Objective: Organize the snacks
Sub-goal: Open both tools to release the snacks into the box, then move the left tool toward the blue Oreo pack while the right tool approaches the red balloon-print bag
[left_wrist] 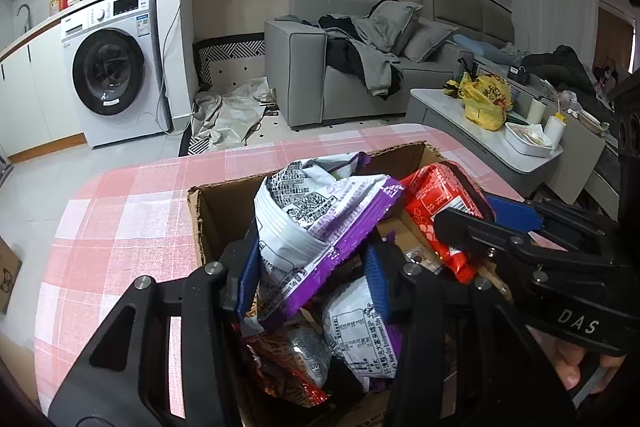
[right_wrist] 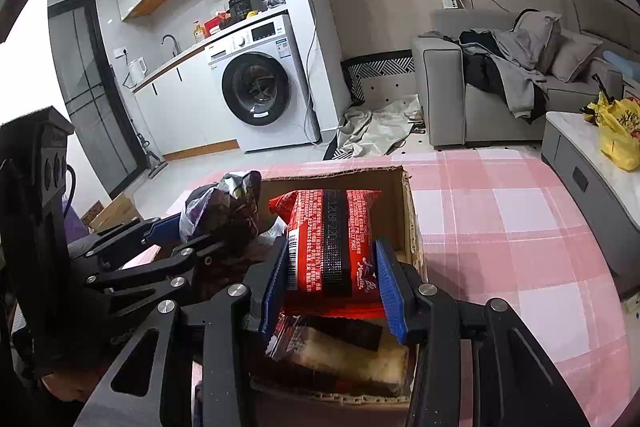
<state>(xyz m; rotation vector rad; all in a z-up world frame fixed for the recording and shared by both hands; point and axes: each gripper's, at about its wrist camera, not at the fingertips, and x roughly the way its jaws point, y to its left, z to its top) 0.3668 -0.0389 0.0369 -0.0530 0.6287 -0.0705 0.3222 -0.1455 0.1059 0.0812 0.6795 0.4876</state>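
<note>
Snack packets fill a cardboard box [left_wrist: 200, 211] on the pink-checked worktop [left_wrist: 120, 211], and both claws are over it at once. The left claw [left_wrist: 312, 271] is clamped on a purple-and-white packet [left_wrist: 316, 211], blue pads pressing its lower sides; the packet's long axis runs up and away from the claw, its top leaning toward the box's far wall. The right claw [right_wrist: 332, 281] grips a red packet [right_wrist: 328, 239] the same way — pads on its two long edges, length pointing straight ahead along the fingers. Seen from the left wrist, the red packet lies to the right of the purple one, close beside it, with the right claw reaching in from that side. Beneath each held packet more snacks lie loose: a pale wafer pack [right_wrist: 344, 351] under the red one, a second purple-and-white bag [left_wrist: 360, 331] and a noodle-print bag [left_wrist: 280, 359] under the left claw. Judging by the grips, each packet sits directly ahead of its own claw — the next move is probably a lift or a set-down inside the box, which one cannot be told.
</note>
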